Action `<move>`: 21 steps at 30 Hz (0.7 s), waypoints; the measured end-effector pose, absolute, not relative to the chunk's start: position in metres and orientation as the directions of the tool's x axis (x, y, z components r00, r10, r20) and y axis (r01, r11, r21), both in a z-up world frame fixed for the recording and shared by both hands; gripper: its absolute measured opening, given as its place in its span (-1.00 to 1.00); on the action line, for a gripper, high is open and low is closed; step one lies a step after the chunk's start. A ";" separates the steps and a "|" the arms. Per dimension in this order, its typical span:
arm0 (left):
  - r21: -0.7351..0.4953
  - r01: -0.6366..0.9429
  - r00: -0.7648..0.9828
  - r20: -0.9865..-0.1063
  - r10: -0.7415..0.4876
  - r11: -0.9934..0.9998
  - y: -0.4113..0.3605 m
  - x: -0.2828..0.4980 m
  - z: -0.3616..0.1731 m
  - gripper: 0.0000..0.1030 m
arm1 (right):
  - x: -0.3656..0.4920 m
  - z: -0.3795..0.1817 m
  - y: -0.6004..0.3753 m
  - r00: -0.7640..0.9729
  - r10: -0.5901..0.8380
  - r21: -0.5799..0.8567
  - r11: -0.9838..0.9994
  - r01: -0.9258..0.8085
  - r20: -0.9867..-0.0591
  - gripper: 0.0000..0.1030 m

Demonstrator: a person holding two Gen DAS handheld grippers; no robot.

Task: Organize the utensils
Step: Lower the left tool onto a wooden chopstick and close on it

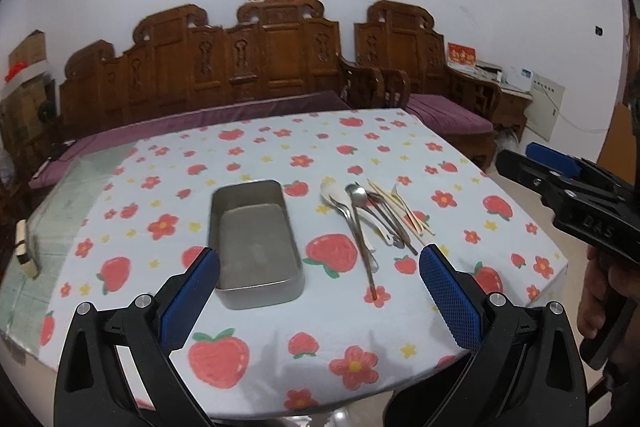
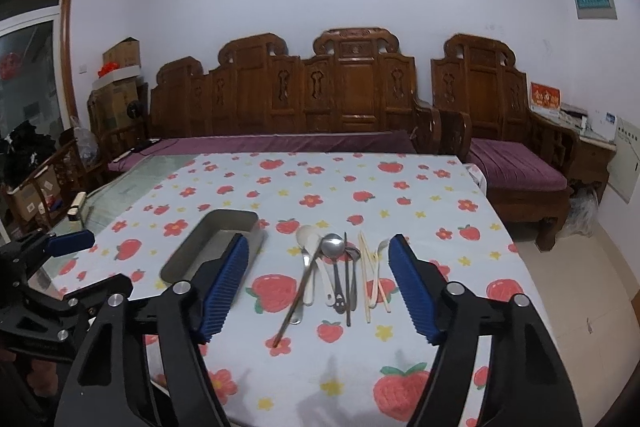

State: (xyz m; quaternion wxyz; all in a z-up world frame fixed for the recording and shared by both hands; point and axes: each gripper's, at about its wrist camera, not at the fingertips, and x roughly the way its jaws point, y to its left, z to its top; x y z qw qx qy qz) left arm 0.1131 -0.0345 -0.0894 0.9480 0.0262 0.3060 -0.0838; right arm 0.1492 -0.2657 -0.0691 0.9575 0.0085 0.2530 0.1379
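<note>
Jaws of the left gripper (image 1: 320, 283) stand wide apart with nothing between the pads, hovering over the near edge of the tabletop (image 1: 400, 343). The right gripper (image 2: 318, 287) also hangs with its jaws apart and empty, above the near handles. Beyond lies a metal tin (image 1: 256, 239), empty, and just right of it a row of utensils (image 2: 340, 271): spoons, chopsticks, pale sticks. A wooden bench (image 2: 320, 95) lines the far wall.
</note>
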 end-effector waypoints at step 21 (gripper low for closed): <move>-0.054 0.344 0.576 -0.776 -0.256 0.937 -0.098 0.212 -0.200 0.04 | 0.205 -0.184 -0.292 0.730 0.214 0.107 0.976 -0.191 -0.649 0.03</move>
